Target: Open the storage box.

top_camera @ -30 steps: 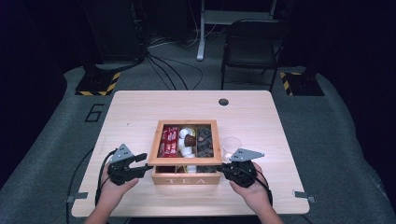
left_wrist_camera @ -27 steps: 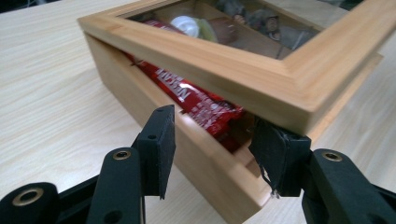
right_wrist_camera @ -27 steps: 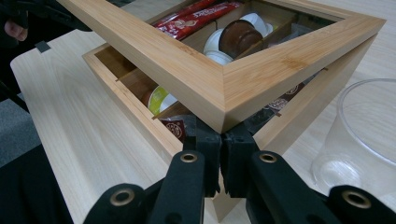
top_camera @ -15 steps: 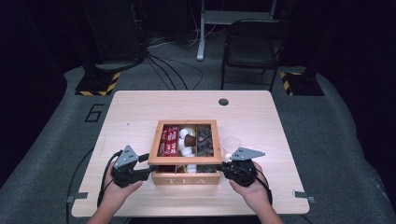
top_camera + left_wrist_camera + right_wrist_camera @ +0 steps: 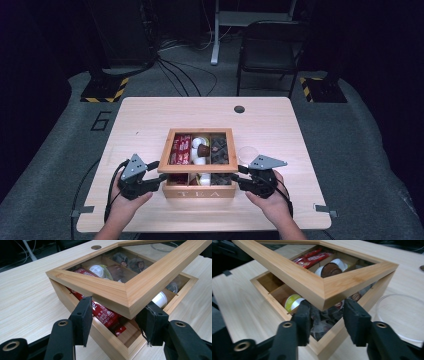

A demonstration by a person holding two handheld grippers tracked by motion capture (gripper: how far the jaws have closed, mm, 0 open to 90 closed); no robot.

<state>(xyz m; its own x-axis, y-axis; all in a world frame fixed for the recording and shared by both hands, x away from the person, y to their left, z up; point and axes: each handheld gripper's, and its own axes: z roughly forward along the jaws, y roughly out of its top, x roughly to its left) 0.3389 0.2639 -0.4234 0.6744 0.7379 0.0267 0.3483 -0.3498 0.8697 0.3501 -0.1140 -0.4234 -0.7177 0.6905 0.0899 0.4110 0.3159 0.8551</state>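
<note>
- A clear round dish (image 5: 248, 154) lay on the pale wooden table (image 5: 150, 125), just right of the box.
- A round cable hole (image 5: 239, 109) sat near the table's far edge.
- A dark chair (image 5: 272, 52) stood beyond.
- Yellow-black striped bases (image 5: 105, 90) rested on the floor.

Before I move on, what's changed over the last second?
On the right gripper, the fingers have just been opening with the right front corner of the lid between them. The left gripper stays shut on the left corner. Lid still raised; tea box and clear dish unmoved.
</note>
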